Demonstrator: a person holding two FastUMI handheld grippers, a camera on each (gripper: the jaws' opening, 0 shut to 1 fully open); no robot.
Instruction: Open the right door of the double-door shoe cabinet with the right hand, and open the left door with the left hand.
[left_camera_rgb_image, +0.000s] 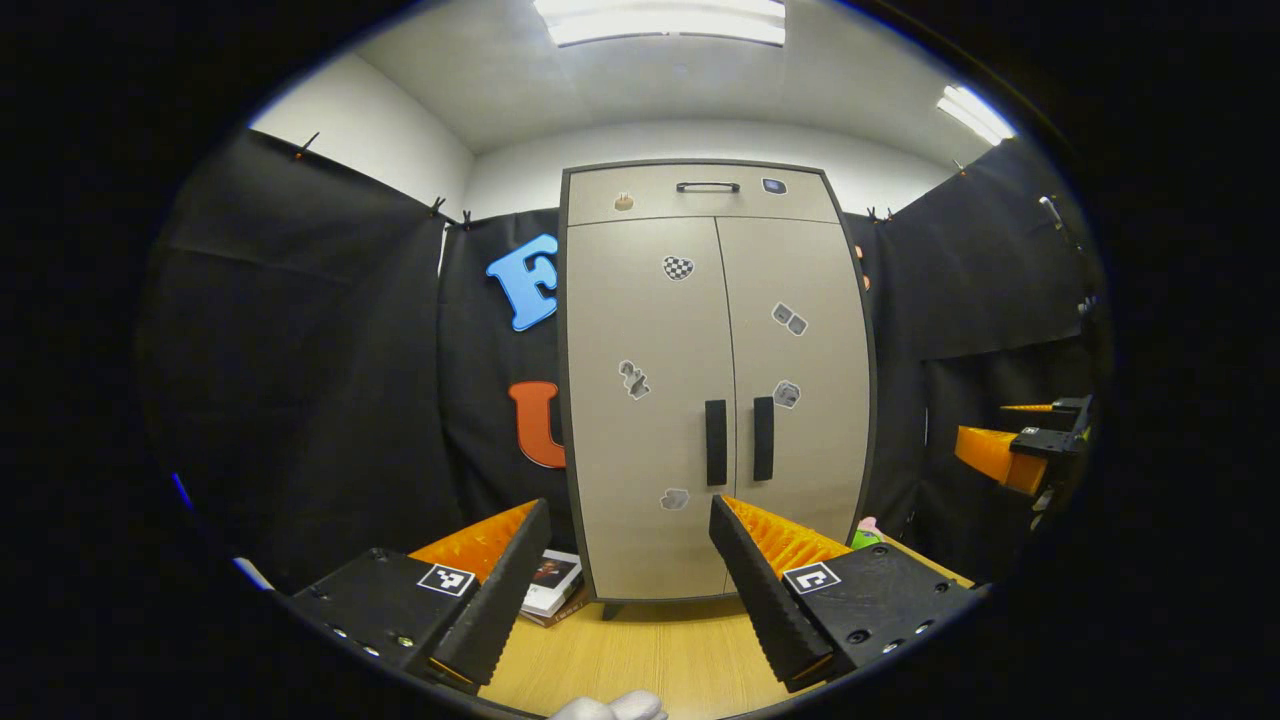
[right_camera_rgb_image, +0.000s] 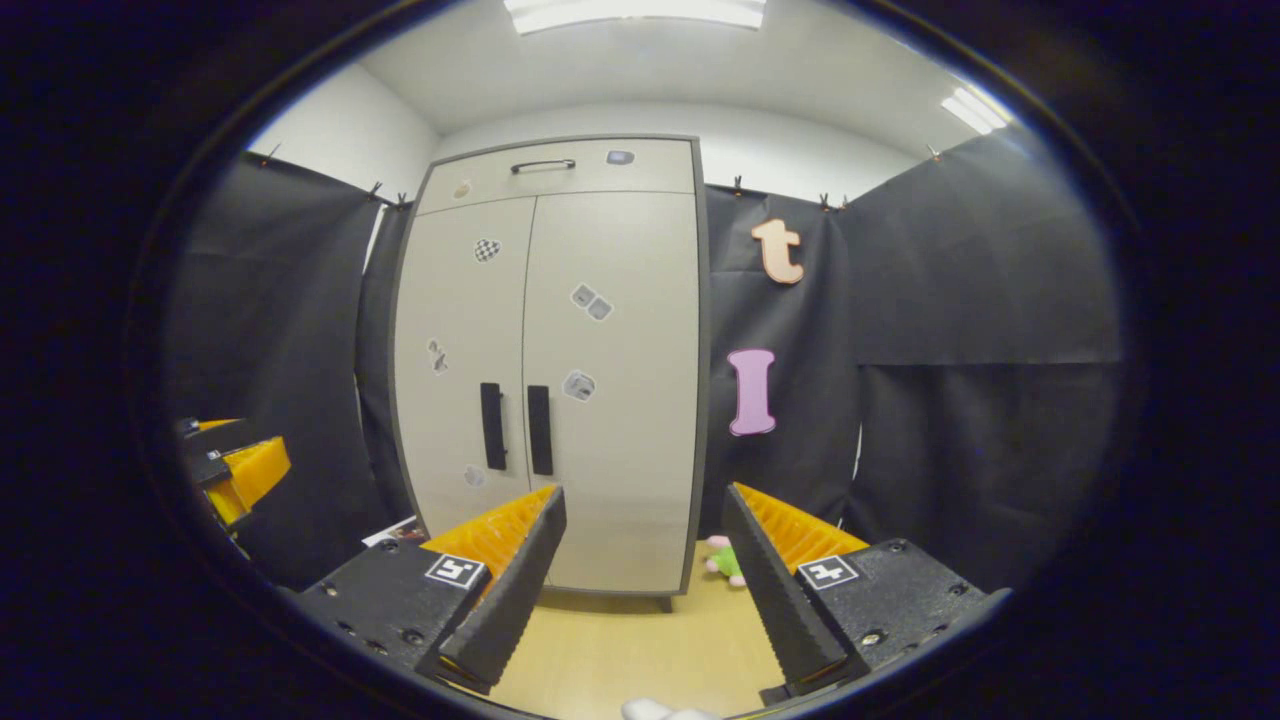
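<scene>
Black cloth walls (left_camera_rgb_image: 300, 350) clipped up on all sides, hanging in loose folds. White wall (left_camera_rgb_image: 370, 130) and pale ceiling (right_camera_rgb_image: 640, 70) above the cloth. Long ceiling lights (left_camera_rgb_image: 660, 20) glowing overhead, another (left_camera_rgb_image: 975, 112) off to the side. Light wooden floor (right_camera_rgb_image: 640, 640) below. Books (left_camera_rgb_image: 550, 585) lying flat on the wood, a small pink-and-green soft toy (right_camera_rgb_image: 722, 560) farther along.

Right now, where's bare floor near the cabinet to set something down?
Bare wood floor in front of the cabinet, between both open grippers. Crowded at its corners: books on the left, soft toy on the right.
</scene>
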